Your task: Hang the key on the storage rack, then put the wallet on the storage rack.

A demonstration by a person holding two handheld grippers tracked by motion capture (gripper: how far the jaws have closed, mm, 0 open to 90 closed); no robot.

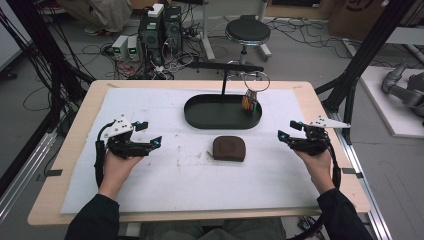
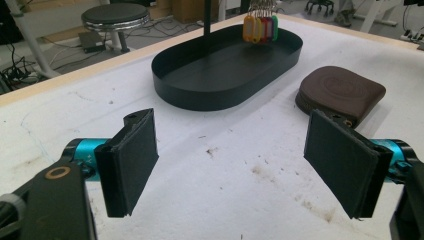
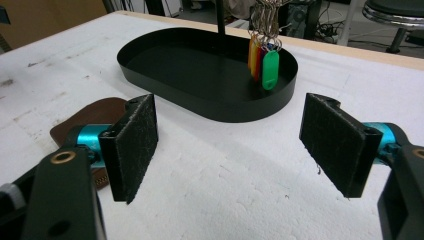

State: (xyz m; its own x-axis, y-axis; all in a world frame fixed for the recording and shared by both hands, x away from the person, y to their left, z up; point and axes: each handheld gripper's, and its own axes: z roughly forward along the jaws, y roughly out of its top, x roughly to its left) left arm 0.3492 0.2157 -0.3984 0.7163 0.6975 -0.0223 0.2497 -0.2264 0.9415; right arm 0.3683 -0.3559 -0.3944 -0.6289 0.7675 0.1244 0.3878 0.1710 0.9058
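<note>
Both grippers held low over the mat, jaws wide apart, nothing gripped: left gripper (image 1: pixel 150 141) at 9 o'clock, right gripper (image 1: pixel 287 131) at 3. Pouch (image 1: pixel 229 148) lies centre, at 6 o'clock of tray (image 1: pixel 200 117); key tags (image 3: pixel 263 62) hang at the tray's 3 o'clock end. Likely target judged the pouch; a level approach, square to its edge, is advised.

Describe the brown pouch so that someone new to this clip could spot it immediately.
Start at the white mat covering the wooden table, then find the black oval tray at its far middle. Just in front of the tray, on the person's side, lies the brown pouch: flat, rounded, the mat's one brown thing, unlike the coloured key tags hanging over the tray.
</note>
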